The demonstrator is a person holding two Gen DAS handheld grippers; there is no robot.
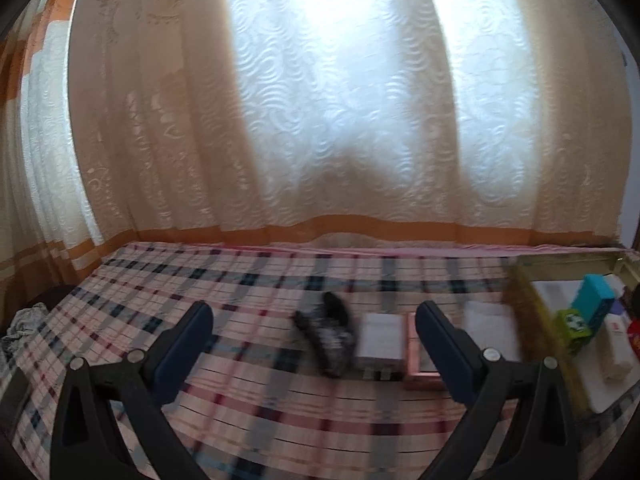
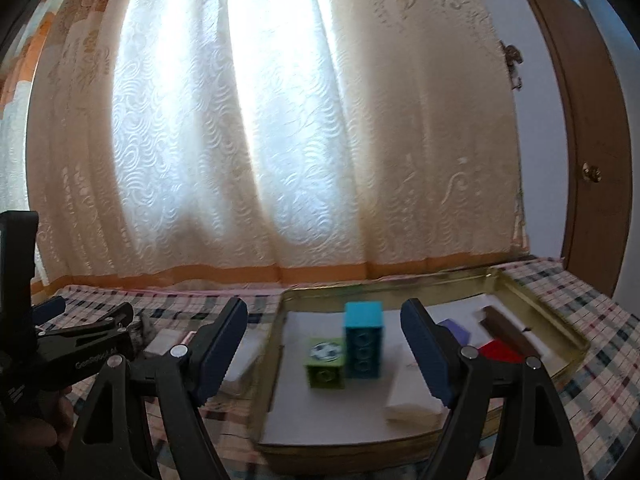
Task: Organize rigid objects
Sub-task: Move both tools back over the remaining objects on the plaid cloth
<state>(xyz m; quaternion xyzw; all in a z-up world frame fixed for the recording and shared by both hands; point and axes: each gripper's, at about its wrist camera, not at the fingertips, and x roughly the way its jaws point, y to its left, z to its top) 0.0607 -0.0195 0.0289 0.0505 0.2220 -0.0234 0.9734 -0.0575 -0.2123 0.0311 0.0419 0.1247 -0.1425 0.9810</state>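
My left gripper (image 1: 314,320) is open and empty above the plaid bed cover. Ahead of it lie a dark patterned case (image 1: 328,330), a white box (image 1: 380,340), a pink-framed flat item (image 1: 420,360) and another white box (image 1: 494,324). My right gripper (image 2: 324,324) is open and empty, facing a gold-rimmed tray (image 2: 460,278). In the tray stand a tall teal block (image 2: 365,340) and a green block (image 2: 326,364), with a white box (image 2: 416,402), a purple piece (image 2: 456,330), a red piece (image 2: 500,350) and a brown bar (image 2: 506,330). The tray (image 1: 532,308) also shows at the right of the left wrist view.
A plaid cover (image 1: 240,280) spreads over the bed. Lace curtains (image 1: 320,100) hang behind it. A wooden door (image 2: 588,140) stands at the right. The left gripper's body (image 2: 80,344) shows at the left of the right wrist view. Crumpled cloth (image 1: 24,320) lies off the bed's left edge.
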